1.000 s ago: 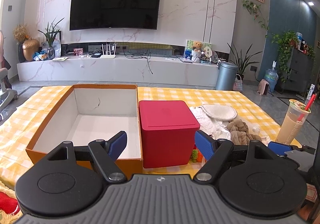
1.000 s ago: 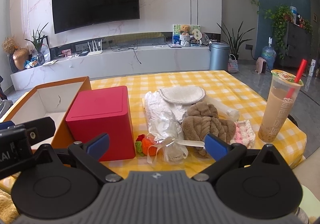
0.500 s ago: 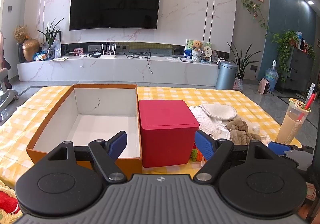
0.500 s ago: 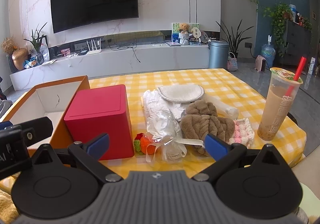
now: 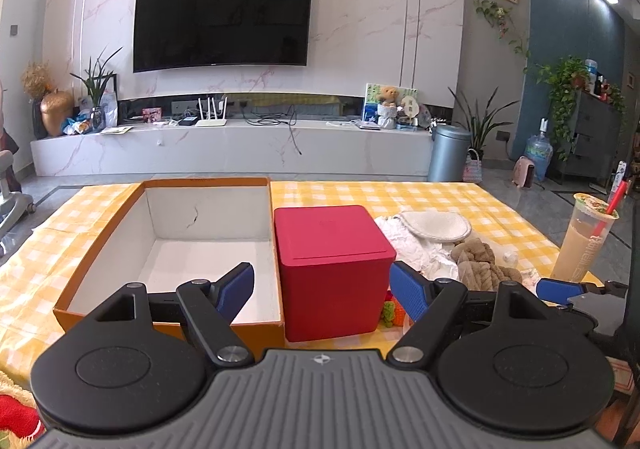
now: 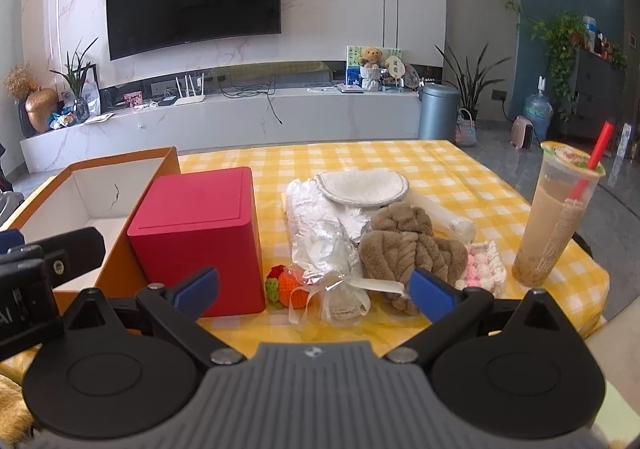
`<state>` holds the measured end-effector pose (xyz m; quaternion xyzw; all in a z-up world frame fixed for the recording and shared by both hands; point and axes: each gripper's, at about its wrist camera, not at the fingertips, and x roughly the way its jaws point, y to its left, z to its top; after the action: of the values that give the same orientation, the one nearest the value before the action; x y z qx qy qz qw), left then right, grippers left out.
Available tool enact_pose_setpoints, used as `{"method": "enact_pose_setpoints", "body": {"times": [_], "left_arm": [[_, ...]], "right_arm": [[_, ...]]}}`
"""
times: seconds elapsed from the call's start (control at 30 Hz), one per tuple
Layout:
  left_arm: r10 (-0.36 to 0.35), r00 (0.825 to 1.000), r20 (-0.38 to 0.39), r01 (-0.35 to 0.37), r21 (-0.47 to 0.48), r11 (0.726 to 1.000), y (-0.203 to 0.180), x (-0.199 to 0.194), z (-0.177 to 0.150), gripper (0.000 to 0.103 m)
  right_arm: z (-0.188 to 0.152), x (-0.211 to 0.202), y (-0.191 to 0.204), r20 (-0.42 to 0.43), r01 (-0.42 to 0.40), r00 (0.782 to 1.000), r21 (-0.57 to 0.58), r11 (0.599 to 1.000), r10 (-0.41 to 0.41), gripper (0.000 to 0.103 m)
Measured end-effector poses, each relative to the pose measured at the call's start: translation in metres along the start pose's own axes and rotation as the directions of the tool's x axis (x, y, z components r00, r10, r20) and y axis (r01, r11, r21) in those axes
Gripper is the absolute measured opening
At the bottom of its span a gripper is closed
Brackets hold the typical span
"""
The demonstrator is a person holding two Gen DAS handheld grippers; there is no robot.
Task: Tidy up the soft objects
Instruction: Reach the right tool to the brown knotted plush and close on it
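A pile of soft things lies on the yellow checked tablecloth (image 6: 440, 165): a brown plush braid (image 6: 408, 245), a white round pad (image 6: 364, 187), a crinkled silvery bag (image 6: 320, 233), a pink and white knit piece (image 6: 482, 267) and an orange crochet toy (image 6: 286, 285). My right gripper (image 6: 314, 285) is open, low in front of this pile, touching nothing. An empty orange box (image 5: 172, 249) with a white inside sits left of a closed red box (image 5: 332, 269). My left gripper (image 5: 322, 287) is open in front of both boxes, its jaws wide and empty.
A tall plastic cup of milk tea (image 6: 558, 209) with a red straw stands at the table's right edge. A white tube (image 6: 444, 215) lies behind the plush braid. Beyond the table are a TV wall, a low marble shelf and a grey bin (image 6: 438, 111).
Both grippers have crept slightly forward and up towards the table. Both stay open and nothing on the table has moved.
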<state>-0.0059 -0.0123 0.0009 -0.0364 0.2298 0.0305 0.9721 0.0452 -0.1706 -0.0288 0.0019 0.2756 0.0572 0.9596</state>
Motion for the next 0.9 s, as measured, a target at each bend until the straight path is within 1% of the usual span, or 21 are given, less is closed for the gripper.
{"method": "enact_pose_setpoints", "body": {"times": [0.1, 0.23, 0.37, 0.43, 0.57, 0.67, 0.8, 0.9], "left_arm": [[-0.020, 1.000, 0.001, 0.020, 0.002, 1.000, -0.001, -0.003, 0.002, 0.091], [-0.029, 0.999, 0.018, 0.029, 0.016, 0.999, -0.004, -0.010, 0.006, 0.091], [-0.054, 0.998, 0.033, 0.054, 0.012, 0.998, -0.004, -0.016, 0.011, 0.091], [-0.066, 0.997, 0.035, 0.066, 0.007, 0.998, -0.005, -0.017, 0.014, 0.091], [-0.075, 0.997, 0.022, 0.075, 0.002, 0.997, -0.010, -0.012, 0.023, 0.091], [-0.069, 0.998, 0.011, 0.069, 0.008, 0.998, -0.016, -0.006, 0.028, 0.091], [-0.066, 0.998, 0.002, 0.066, 0.016, 0.998, -0.024, 0.003, 0.034, 0.091], [-0.057, 0.998, -0.007, 0.058, 0.018, 0.998, -0.032, 0.012, 0.038, 0.091]], "right_arm": [[0.001, -0.001, -0.004, -0.003, 0.003, 1.000, 0.017, 1.000, -0.003, 0.100], [0.004, -0.001, -0.011, -0.020, -0.001, 1.000, 0.041, 0.999, 0.002, 0.100], [0.008, -0.003, -0.016, -0.032, 0.036, 0.999, 0.051, 0.998, -0.035, 0.100], [0.012, -0.005, -0.023, -0.043, 0.039, 0.998, 0.081, 0.996, -0.036, 0.100], [0.023, -0.003, -0.044, -0.090, 0.025, 0.996, 0.140, 0.990, -0.012, 0.100], [0.033, 0.005, -0.059, -0.125, 0.042, 0.992, 0.169, 0.985, -0.021, 0.100], [0.047, 0.023, -0.074, -0.225, 0.041, 0.974, 0.140, 0.989, -0.009, 0.100], [0.059, 0.038, -0.083, -0.260, 0.034, 0.966, 0.129, 0.991, 0.001, 0.099]]}}
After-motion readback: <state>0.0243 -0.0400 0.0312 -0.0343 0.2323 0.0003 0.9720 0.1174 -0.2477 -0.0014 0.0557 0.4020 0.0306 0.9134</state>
